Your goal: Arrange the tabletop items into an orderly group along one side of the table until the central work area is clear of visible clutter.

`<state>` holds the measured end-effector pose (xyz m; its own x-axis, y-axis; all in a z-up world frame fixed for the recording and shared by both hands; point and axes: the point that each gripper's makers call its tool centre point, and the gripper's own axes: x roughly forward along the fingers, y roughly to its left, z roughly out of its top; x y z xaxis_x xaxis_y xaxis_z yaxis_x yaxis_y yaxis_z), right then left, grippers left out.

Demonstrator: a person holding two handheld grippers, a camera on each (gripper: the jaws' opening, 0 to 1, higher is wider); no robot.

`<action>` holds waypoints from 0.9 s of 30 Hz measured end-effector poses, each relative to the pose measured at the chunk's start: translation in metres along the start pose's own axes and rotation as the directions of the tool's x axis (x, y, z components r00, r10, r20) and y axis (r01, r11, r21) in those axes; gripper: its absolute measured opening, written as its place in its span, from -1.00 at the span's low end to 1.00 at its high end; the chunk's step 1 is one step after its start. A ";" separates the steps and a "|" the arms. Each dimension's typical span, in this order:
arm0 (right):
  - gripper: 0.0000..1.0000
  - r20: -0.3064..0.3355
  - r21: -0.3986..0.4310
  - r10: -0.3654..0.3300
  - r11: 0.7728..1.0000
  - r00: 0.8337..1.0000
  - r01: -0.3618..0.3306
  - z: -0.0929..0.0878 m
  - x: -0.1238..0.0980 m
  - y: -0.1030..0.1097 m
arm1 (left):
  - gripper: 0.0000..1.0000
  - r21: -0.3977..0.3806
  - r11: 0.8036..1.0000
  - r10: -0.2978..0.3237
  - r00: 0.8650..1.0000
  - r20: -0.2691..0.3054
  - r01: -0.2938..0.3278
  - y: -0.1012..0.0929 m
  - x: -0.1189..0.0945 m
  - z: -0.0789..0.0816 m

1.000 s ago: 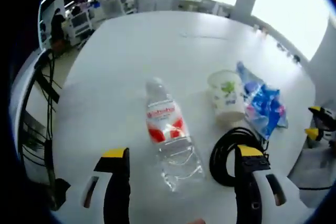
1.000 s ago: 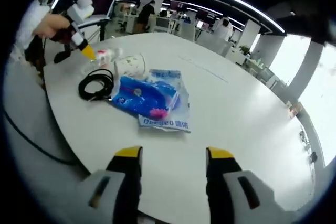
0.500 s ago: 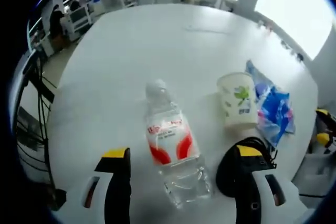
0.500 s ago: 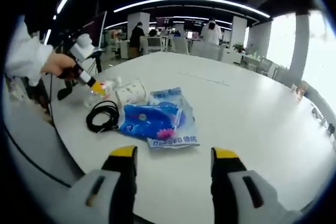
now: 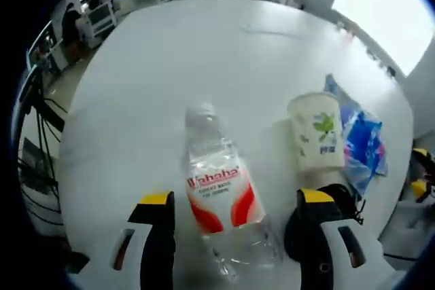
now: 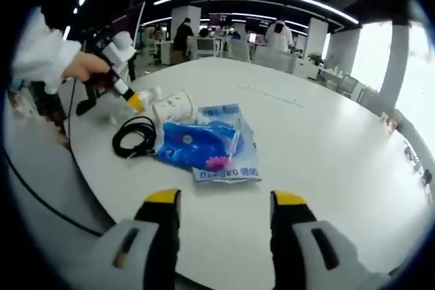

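A: Where is the left tool [image 5: 231,212] in the left gripper view?

B: Low over the white tabletop [image 5: 156,79], its 2 yellow-tipped jaws spread wide and gripping nothing. A clear water bottle [image 5: 221,195] with a red and white label lies on its side between them, cap pointing away. I cannot tell whether the jaws touch it.

A: And around it?

B: Just right of the bottle a white paper cup [image 5: 317,132] stands upright. Beyond the cup lies a blue plastic bag [image 5: 363,154]. A coiled black cable [image 5: 340,198] sits beside the right jaw, partly hidden behind it.

A: The right tool [image 6: 221,202]?

B: In the right gripper view its 2 jaws are also wide apart and empty, hanging over the tabletop's near edge [image 6: 285,168]. The blue plastic bag [image 6: 204,146] lies ahead, well apart from the jaws, then the cable [image 6: 134,137], the cup [image 6: 173,109] and the bottle [image 6: 146,94] farther left. A hand [image 6: 85,66] holds the left tool [image 6: 129,96] there, over the bottle.
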<state>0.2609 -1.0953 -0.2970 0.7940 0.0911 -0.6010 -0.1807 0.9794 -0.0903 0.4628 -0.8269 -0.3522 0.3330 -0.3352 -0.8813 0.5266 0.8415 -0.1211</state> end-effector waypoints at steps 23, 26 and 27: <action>-0.12 -0.052 -0.043 0.000 0.999 0.999 -0.002 -0.009 0.000 0.001 | -0.20 -0.059 0.997 0.043 0.999 0.009 -0.043 0.007 0.007 0.005; -0.13 -0.057 -0.054 0.004 0.999 0.998 -0.007 -0.010 0.000 0.002 | -0.22 -0.039 0.999 0.031 0.999 0.004 -0.031 0.005 0.007 0.004; -0.13 -0.057 -0.055 0.005 0.998 0.998 -0.008 -0.010 0.001 0.002 | -0.23 -0.037 0.999 0.034 0.999 0.003 -0.034 0.005 0.006 0.003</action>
<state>0.2553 -1.0952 -0.3053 0.7589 0.0854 -0.6456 -0.2187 0.9672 -0.1290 0.4699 -0.8265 -0.3565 0.3527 -0.3078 -0.8837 0.4860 0.8673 -0.1081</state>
